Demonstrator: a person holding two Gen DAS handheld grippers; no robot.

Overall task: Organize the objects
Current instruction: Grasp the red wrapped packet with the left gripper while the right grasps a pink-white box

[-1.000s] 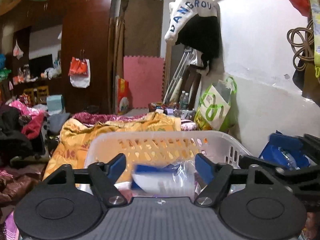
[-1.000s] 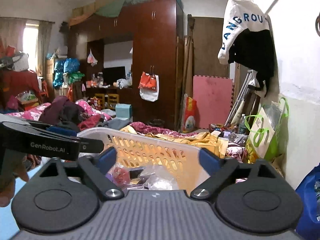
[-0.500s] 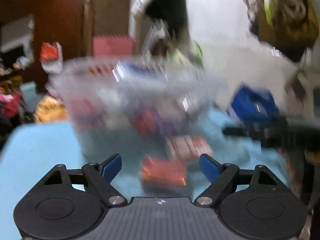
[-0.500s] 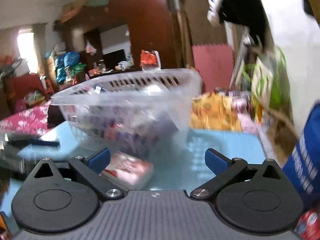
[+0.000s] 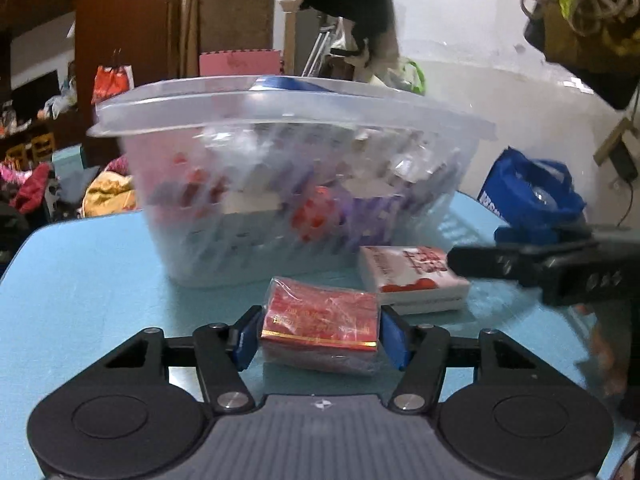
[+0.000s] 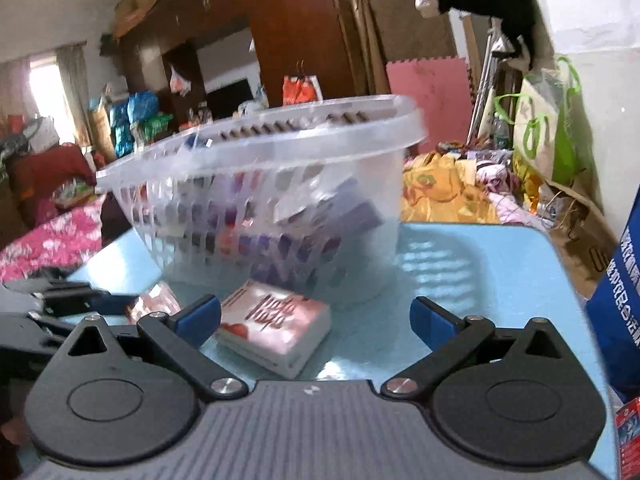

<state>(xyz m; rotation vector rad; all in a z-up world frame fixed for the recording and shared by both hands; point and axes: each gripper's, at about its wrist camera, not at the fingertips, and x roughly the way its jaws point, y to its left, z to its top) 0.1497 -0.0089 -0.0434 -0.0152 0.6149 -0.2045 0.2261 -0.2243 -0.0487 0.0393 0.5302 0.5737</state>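
A clear plastic basket (image 5: pixel 288 120) full of several packets stands on the light blue table (image 5: pixel 80 280); it also shows in the right wrist view (image 6: pixel 280 140). My left gripper (image 5: pixel 320 336) is shut on a red packet in clear wrap (image 5: pixel 320 320) that rests on the table in front of the basket. A white and red box (image 5: pixel 412 276) lies just right of it. My right gripper (image 6: pixel 316 316) is open, with the white and red box (image 6: pixel 276 324) between its fingers, nearer the left one.
A blue bag (image 5: pixel 532 196) stands at the table's right edge and shows in the right wrist view (image 6: pixel 616 280). A bed with heaped clothes (image 6: pixel 452 188) lies behind the table. A white wall (image 5: pixel 500 92) is on the right.
Both grippers dropped from basket height to the tabletop in front of the basket. My left gripper closed on the red packet. My right gripper came down around the white and red box.
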